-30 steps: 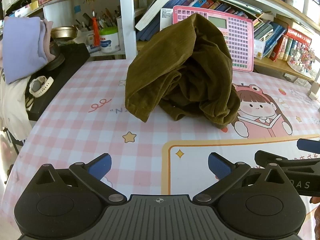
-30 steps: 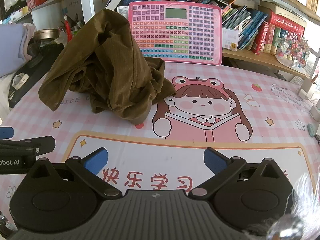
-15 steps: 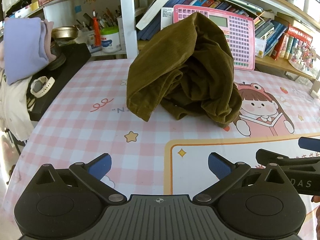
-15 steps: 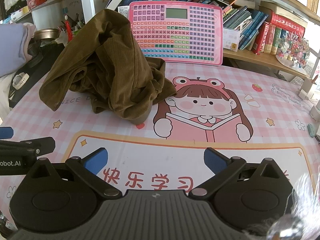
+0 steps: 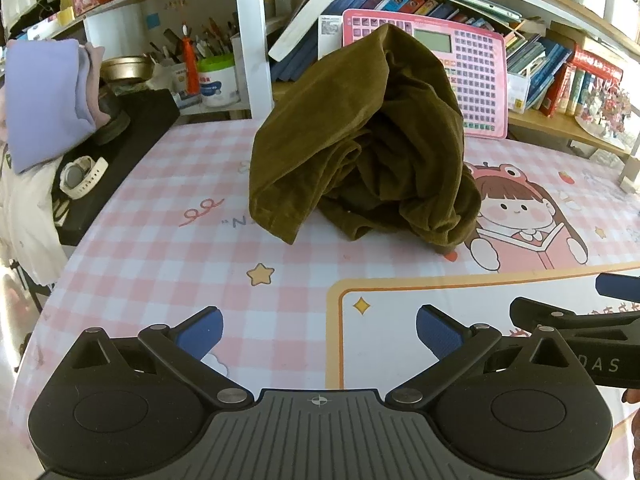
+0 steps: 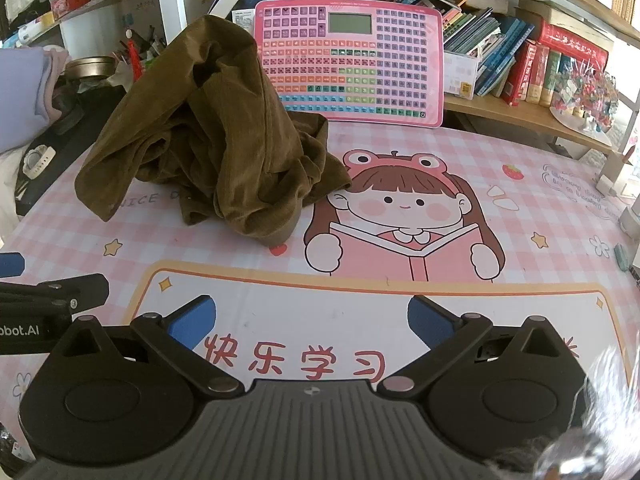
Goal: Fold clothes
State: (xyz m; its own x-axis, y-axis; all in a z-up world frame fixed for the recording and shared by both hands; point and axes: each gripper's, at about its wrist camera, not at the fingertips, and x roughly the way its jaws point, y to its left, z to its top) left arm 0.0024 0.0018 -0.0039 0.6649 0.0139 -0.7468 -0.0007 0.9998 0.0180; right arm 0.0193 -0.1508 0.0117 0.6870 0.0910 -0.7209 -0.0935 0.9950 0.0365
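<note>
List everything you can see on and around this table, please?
Trousers: one, olive brown, crumpled in a heap on the table.
Table cover: one, pink check with a cartoon girl, over the table.
Toy keyboard: one, pink, propped behind the heap.
Books: many, mixed colours, on the shelf at the back.
Watch: one, white, on a black surface at left.
Cloth: one, lilac, far left.
Left gripper: black with blue pads, open, empty.
Right gripper: same, open, empty.
</note>
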